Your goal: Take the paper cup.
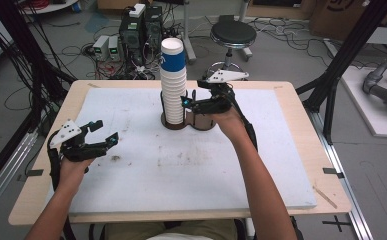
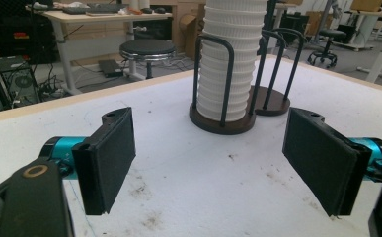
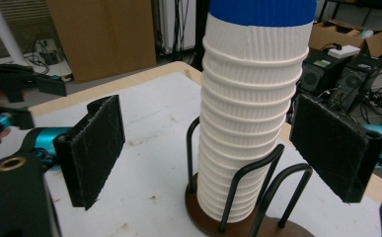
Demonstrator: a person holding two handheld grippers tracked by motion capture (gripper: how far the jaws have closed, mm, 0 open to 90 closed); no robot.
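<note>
A tall stack of white ribbed paper cups (image 1: 173, 95), topped by a cup with a blue band, stands in a dark round holder with black wire hoops (image 1: 173, 123) at the table's far middle. My right gripper (image 1: 190, 101) is just right of the stack, open. In the right gripper view its pads (image 3: 92, 148) stand either side of the stack (image 3: 248, 123) without touching it. My left gripper (image 1: 106, 131) is open over the board at the left, nothing between its pads (image 2: 107, 158). From there the stack (image 2: 228, 69) is well ahead.
A second, empty hoop holder (image 1: 204, 121) adjoins the first on its right. A stained white board (image 1: 281, 150) covers the wooden table. Beyond the far edge are a black stool (image 1: 232, 35), computer cases (image 1: 136, 30) and cables. Black frame posts (image 1: 341, 60) flank the table.
</note>
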